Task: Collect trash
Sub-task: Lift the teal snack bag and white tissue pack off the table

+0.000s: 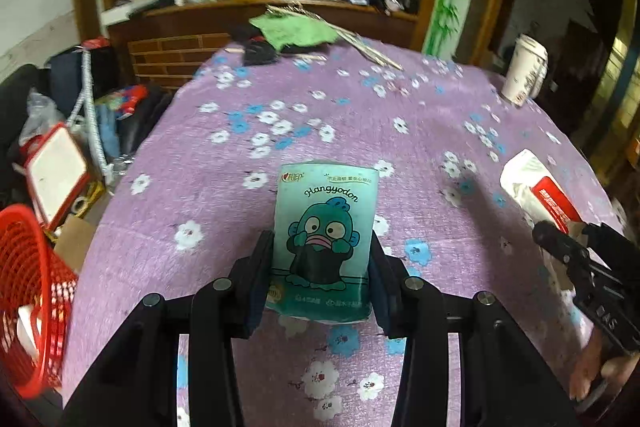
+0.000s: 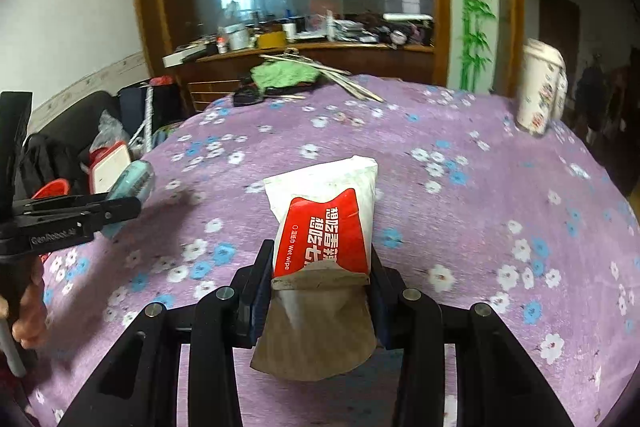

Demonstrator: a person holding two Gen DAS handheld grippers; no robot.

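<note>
While clamped, packet between pads.

Glossy plastic tissue pack; glossy plastic wet-wipe pack; matt crinkled purple tablecloth; red plastic mesh basket

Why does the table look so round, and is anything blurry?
Left wrist view: the fisheye lens bulges the purple tablecloth; the red basket is motion-smeared, the teal tissue pack sharp. Right wrist view: same bulge; the white cup is blurred.
</note>
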